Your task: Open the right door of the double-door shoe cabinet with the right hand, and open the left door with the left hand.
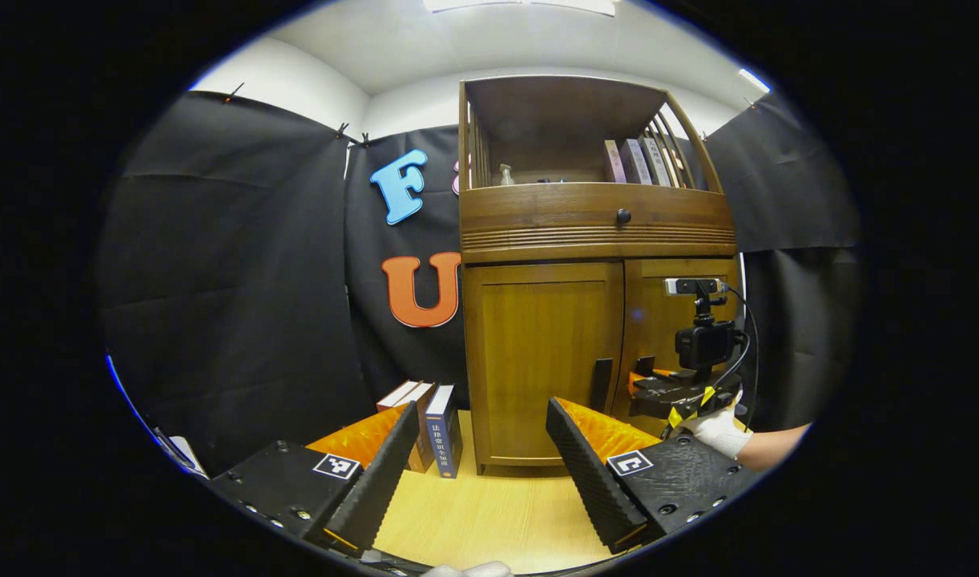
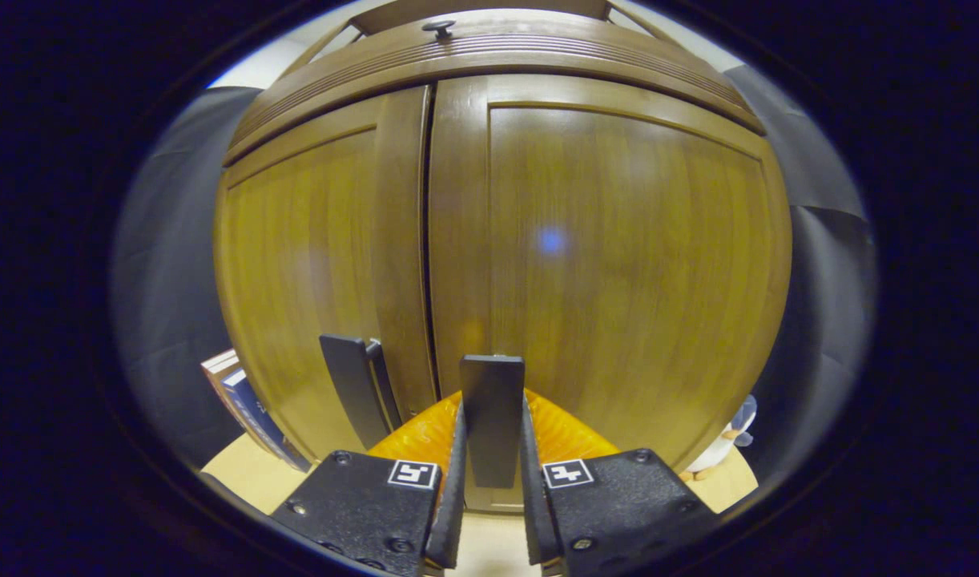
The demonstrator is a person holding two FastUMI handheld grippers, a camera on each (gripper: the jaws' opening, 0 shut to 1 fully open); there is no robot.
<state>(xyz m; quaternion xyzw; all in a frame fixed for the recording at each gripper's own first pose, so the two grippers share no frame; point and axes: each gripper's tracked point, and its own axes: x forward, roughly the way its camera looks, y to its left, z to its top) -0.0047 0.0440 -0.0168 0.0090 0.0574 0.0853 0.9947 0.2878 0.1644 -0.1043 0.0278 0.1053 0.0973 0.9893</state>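
The brown wooden shoe cabinet stands on a light wooden surface with both doors closed. In the right gripper view, the right door is very near. Its dark vertical handle sits between my right gripper's fingers, which are shut on it. The left door's handle stands free just left of the seam. In the left gripper view, my left gripper is open and empty, a short way in front of the left door and its handle. The right gripper, held by a gloved hand, is at the right door.
Several books stand on the wooden surface beside the cabinet's left side. Above the doors are a drawer with a round knob and an open shelf with books and a small bottle. A small toy sits right of the cabinet.
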